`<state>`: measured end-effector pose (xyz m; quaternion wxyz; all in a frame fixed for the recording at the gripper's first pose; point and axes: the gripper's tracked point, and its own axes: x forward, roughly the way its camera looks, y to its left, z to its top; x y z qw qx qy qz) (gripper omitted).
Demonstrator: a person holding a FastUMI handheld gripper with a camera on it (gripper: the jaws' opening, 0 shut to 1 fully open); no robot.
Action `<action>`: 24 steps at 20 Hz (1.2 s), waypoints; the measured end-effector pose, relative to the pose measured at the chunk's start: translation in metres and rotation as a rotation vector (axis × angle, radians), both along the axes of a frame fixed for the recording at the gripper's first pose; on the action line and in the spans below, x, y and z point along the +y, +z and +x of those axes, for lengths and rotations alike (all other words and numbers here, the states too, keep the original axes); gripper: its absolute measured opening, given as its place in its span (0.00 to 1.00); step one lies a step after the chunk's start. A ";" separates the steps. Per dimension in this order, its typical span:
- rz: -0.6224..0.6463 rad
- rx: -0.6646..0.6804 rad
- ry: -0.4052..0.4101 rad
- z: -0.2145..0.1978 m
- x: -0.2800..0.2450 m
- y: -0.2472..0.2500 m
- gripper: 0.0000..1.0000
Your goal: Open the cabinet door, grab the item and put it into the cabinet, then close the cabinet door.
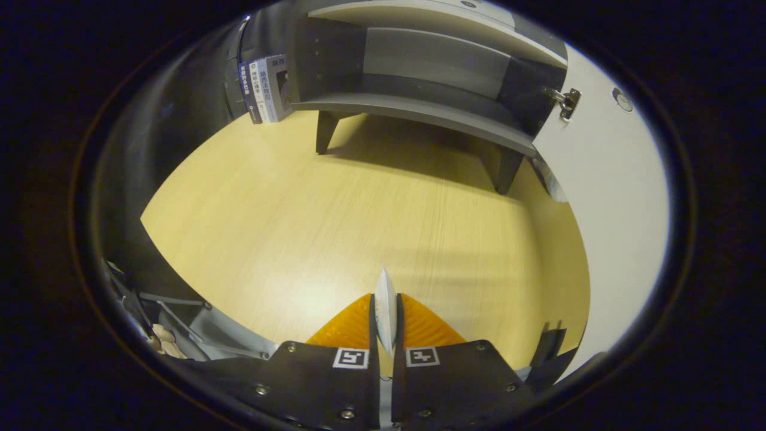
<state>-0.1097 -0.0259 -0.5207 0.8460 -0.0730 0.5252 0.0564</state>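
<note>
Gripper (385,317) clamped tight on a thin white packet (385,308), both fingers pressing its flat sides, held above the wooden tabletop (335,215). Well beyond the fingers sits the grey cabinet (419,66), its white door (604,179) swung open, books (264,88) standing just beside it.

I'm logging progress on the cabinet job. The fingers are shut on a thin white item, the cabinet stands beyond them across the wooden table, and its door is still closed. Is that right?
Not quite: the door is swung open, hinge exposed, as the gripper view shows. The rest holds: the gripper is shut on the thin white item, and the cabinet stands beyond the fingers across the wooden table.
</note>
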 end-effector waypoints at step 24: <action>0.153 -0.512 -0.016 0.179 0.034 0.313 0.08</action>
